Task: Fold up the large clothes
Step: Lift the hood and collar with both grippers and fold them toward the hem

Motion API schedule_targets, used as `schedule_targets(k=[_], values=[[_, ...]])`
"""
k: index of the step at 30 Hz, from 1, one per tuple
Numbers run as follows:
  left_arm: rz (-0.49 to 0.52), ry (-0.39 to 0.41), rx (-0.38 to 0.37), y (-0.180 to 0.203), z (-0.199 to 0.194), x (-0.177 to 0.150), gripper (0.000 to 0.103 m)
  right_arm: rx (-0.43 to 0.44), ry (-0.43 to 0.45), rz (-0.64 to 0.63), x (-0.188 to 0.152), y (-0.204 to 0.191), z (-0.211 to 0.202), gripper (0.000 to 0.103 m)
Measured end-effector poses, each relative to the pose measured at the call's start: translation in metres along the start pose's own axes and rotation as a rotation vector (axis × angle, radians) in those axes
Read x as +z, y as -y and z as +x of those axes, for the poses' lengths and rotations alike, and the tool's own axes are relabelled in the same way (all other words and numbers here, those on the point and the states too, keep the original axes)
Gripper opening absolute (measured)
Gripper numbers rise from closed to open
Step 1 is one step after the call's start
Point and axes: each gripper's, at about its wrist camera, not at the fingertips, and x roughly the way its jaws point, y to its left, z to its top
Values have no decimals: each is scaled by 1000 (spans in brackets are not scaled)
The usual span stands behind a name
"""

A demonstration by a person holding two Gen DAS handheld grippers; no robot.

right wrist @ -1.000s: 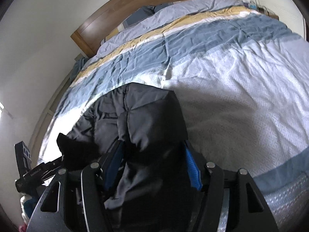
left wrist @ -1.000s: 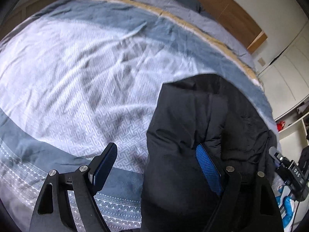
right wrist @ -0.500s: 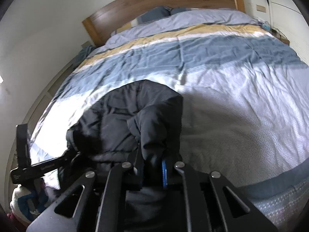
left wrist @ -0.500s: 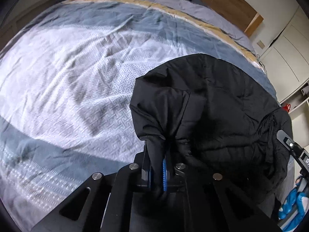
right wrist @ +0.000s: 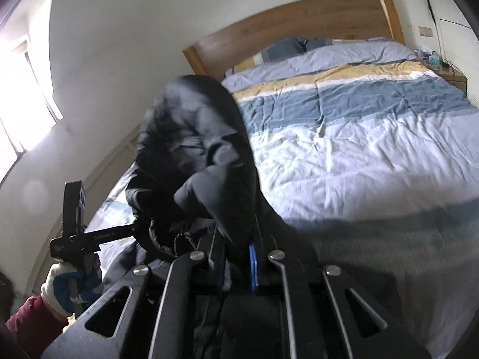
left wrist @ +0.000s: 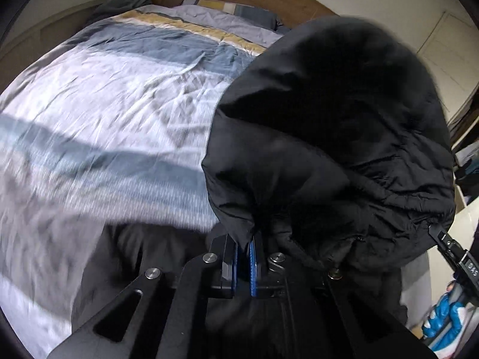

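Both grippers, left [left wrist: 244, 257] and right [right wrist: 236, 264], pinch black jacket [left wrist: 329, 137] aloft above bed [left wrist: 104, 113].

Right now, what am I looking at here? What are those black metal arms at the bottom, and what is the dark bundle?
No robot: a person carries a hand-held gripper in each hand, each with a camera looking along its fingers. One picture is from the left hand-held gripper, the other from the right hand-held gripper. Both are shut on a black padded jacket, lifted above a bed with a striped blue, white and yellow cover. The person's gloved hand shows in the right view.
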Motion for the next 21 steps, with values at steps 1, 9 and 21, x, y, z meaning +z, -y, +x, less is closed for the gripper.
schedule_targets(k=[1, 9, 21], values=[[-1, 3, -8, -1, -8, -7, 6, 4, 8, 8, -7, 1, -9, 11], [32, 27, -81, -7, -61, -74, 5, 56, 52, 61, -74, 3, -76, 11], [86, 62, -147, -24, -86, -162, 5, 104, 42, 130, -166, 14, -122, 11]])
